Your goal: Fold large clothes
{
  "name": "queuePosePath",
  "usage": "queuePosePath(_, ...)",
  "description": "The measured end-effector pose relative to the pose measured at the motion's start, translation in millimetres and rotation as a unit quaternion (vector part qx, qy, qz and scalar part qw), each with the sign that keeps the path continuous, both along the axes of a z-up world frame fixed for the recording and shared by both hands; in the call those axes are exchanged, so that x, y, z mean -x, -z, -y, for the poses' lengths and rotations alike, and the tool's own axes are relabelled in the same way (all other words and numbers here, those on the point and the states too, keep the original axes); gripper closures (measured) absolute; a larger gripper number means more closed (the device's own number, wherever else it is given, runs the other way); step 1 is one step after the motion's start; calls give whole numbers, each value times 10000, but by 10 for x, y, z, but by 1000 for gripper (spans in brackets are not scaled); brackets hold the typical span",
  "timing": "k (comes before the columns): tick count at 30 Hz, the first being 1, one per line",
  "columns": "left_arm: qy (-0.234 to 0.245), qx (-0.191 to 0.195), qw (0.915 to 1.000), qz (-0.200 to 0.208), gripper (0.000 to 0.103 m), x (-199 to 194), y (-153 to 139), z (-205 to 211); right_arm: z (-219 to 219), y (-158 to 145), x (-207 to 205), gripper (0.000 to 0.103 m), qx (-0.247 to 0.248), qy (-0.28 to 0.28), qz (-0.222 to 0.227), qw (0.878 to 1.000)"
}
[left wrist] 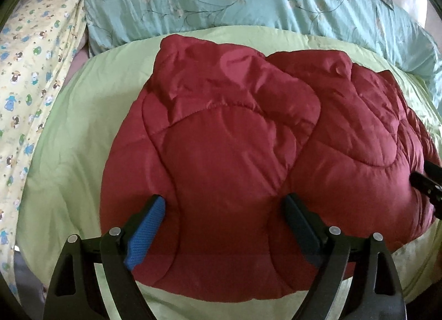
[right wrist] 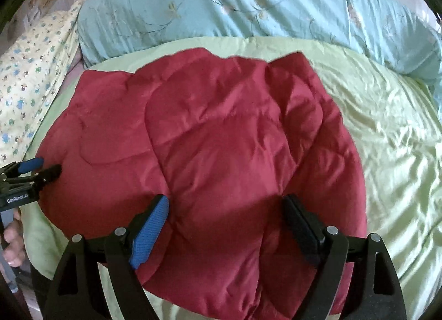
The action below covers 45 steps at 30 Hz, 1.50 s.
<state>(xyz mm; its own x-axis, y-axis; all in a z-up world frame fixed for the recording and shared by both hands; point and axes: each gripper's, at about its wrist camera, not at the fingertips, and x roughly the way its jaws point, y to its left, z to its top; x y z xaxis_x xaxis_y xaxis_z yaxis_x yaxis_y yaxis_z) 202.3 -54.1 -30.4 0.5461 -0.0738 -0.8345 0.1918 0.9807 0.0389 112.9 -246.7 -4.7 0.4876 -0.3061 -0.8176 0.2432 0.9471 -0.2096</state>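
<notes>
A dark red quilted jacket (left wrist: 234, 148) lies folded in a bulky bundle on the light green bedspread (left wrist: 69, 140). My left gripper (left wrist: 222, 201) hovers over its near left part, jaws wide apart, nothing between the blue pads. The right gripper (left wrist: 426, 179) shows at the far right edge of that view. In the right wrist view the same jacket (right wrist: 221, 154) fills the middle. My right gripper (right wrist: 225, 202) is open above the jacket's near right part and holds nothing. The left gripper (right wrist: 45, 168) pokes in at the left edge, open over the jacket's left side.
A light blue floral duvet (left wrist: 248, 5) is bunched along the far side of the bed. A yellow patterned sheet (left wrist: 30, 71) lies at the left. Bare green bedspread (right wrist: 392, 140) stretches to the right of the jacket. A person's hand (right wrist: 12, 237) holds the left gripper's handle.
</notes>
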Motion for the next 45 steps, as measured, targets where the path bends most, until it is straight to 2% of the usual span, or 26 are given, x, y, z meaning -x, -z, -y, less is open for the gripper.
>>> queuePosePath(15, -31, -34, 10000, 26, 4, -109, 181, 17, 95, 90, 30, 15, -25, 109, 135, 9998)
queuePosePath(20, -37, -35, 10000, 20, 3, -130, 195, 16, 21, -81, 60, 15, -96, 224, 236, 9994)
queuePosePath(24, -45, -55, 10000, 43, 3, -121, 199, 35, -109, -212, 11, 13, -79, 7, 379, 9992)
queuePosePath(29, -46, -53, 10000, 53, 3, -111, 202, 42, -59, 45, -167, 12, -44, 47, -1, 10000)
queuePosePath(45, -33, -139, 9998, 104, 3, -94, 208, 58, 4, 197, -132, 9, 50, -17, 230, 9997)
